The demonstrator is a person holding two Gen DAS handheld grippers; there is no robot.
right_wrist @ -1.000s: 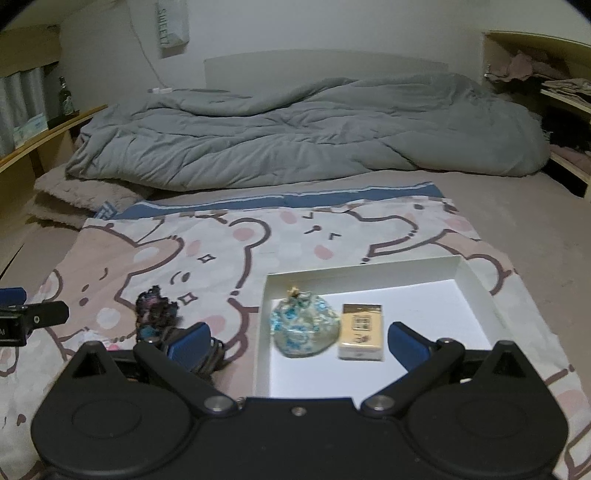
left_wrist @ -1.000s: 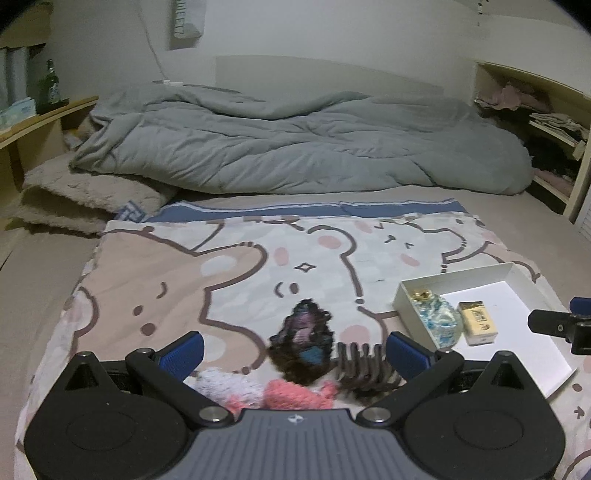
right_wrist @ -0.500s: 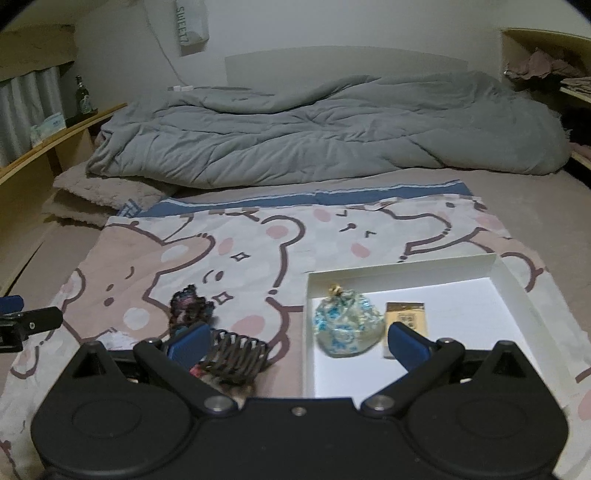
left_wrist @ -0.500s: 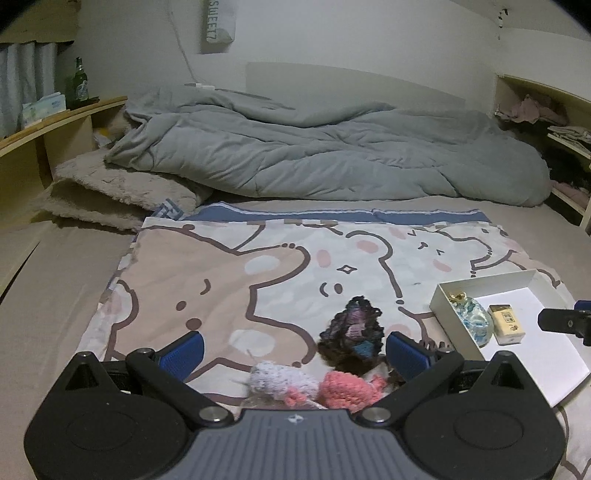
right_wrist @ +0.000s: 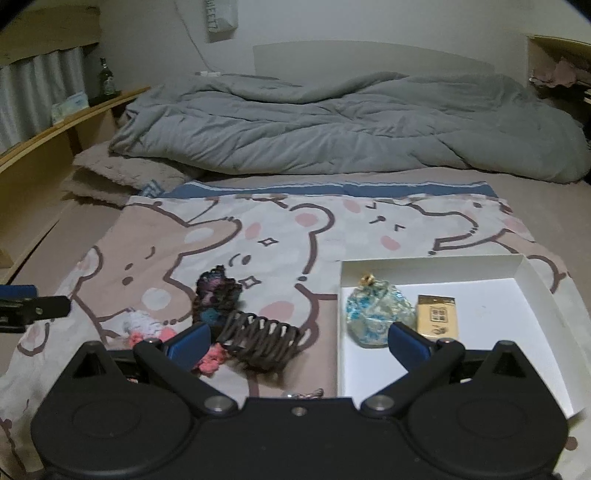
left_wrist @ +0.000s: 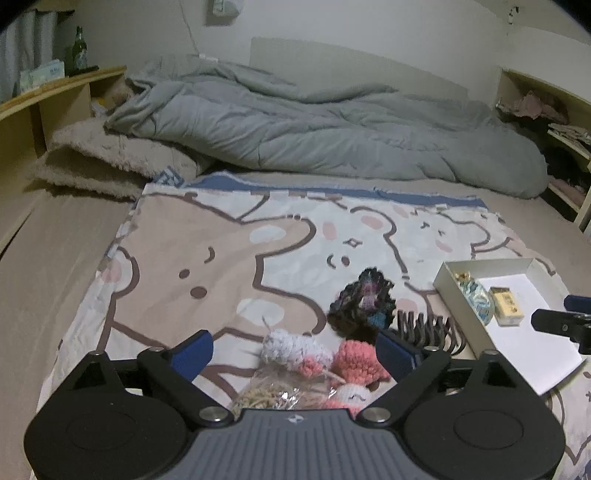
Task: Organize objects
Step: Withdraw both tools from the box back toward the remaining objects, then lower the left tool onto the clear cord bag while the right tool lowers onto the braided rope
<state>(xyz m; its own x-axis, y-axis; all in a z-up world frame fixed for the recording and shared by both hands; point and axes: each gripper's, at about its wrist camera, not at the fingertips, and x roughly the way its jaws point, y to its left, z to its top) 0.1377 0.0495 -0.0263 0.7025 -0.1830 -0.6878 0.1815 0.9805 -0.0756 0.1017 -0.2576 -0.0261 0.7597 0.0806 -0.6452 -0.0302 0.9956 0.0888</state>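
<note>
Writing: the hanging white bag (right_wrist: 221,16) on the far wall shows letters, too blurred for me to read; the label on the yellow box (right_wrist: 436,315) is illegible too. My left gripper (left_wrist: 295,352) tilts down, jaws wide and closing, the crochet toys (left_wrist: 317,354) between its fingers, pads not touching. My right gripper (right_wrist: 298,341) tilts down, wide open, empty; the brown hair claw (right_wrist: 260,341) lies between its fingers, the white tray (right_wrist: 532,273) ahead to its right.
</note>
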